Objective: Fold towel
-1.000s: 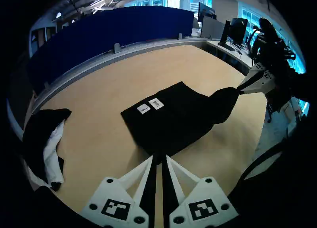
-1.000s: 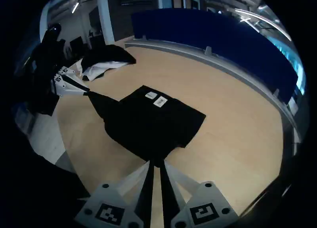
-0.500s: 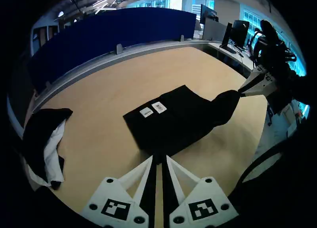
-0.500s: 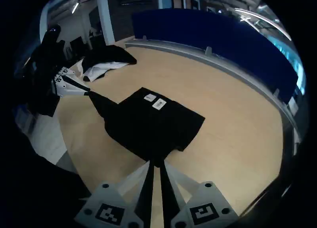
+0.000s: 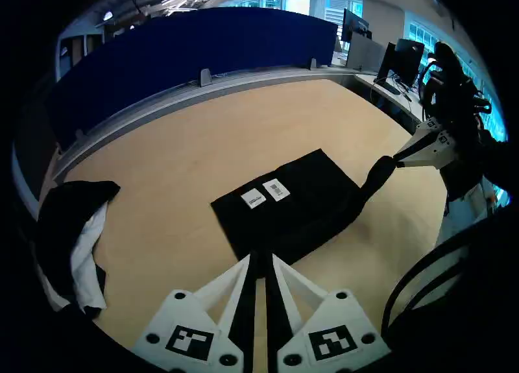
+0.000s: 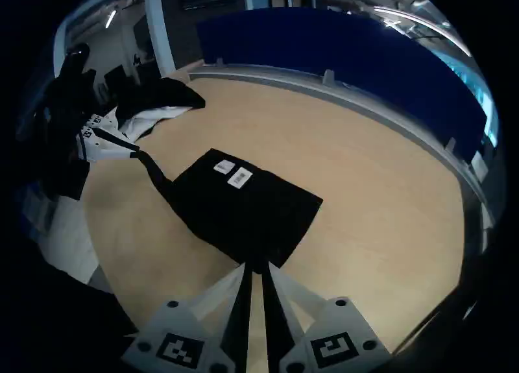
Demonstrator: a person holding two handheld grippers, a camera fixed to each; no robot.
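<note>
A black fabric towel (image 5: 305,201) lies on a light wooden table (image 5: 181,146), its two white labels (image 5: 277,189) illegible. The left gripper (image 5: 261,257) and the right gripper (image 6: 256,267) each clamp a towel corner.

We're in an open-plan office here: a wide, pale wood desk (image 5: 162,152) curves along beneath a long blue partition screen (image 5: 188,45), dark computer monitors (image 5: 403,54) stand at the far end, strip lights (image 6: 405,15) run overhead, and big windows (image 5: 289,3) glow behind.
</note>
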